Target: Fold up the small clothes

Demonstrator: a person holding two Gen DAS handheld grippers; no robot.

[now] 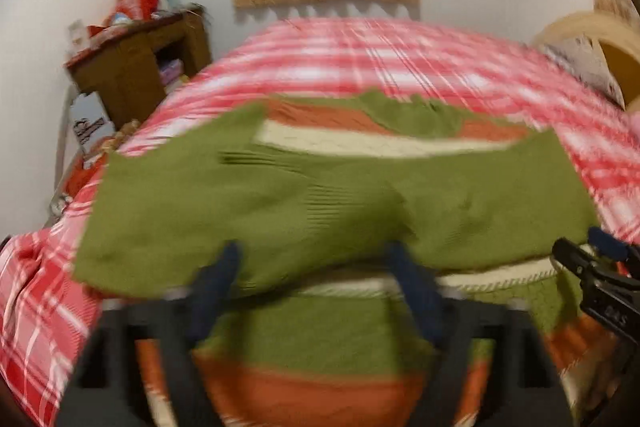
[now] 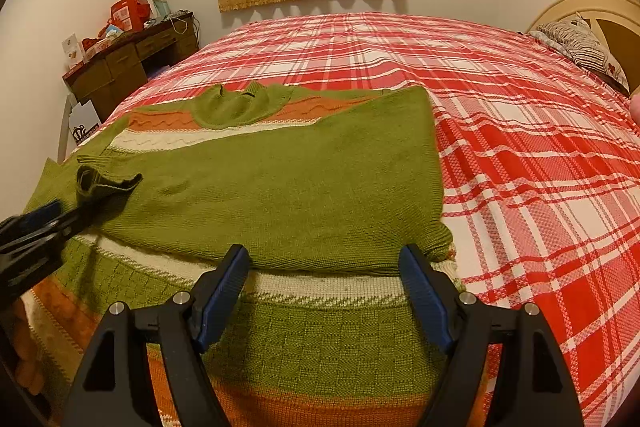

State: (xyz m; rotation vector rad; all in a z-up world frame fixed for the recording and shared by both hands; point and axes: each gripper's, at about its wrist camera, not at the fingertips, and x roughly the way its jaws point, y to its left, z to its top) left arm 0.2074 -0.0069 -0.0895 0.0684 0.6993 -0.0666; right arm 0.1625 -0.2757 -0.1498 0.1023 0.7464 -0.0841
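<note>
Left wrist view, blurred: the left gripper point(image 1: 312, 291), nearest the lens, has its blue-padded fingers spread, empty, over the green, orange and cream striped knitted sweater point(image 1: 340, 195). The sweater lies on the red and white plaid bedspread point(image 1: 360, 55).

Right wrist view: the right gripper point(image 2: 324, 291) is likewise spread wide and holds nothing. Both sleeves appear folded across the body; the lengthwise fold remains, in my judgement. No containers are visible; a cluttered brown wooden desk point(image 2: 120, 67) stands against the wall.
</note>
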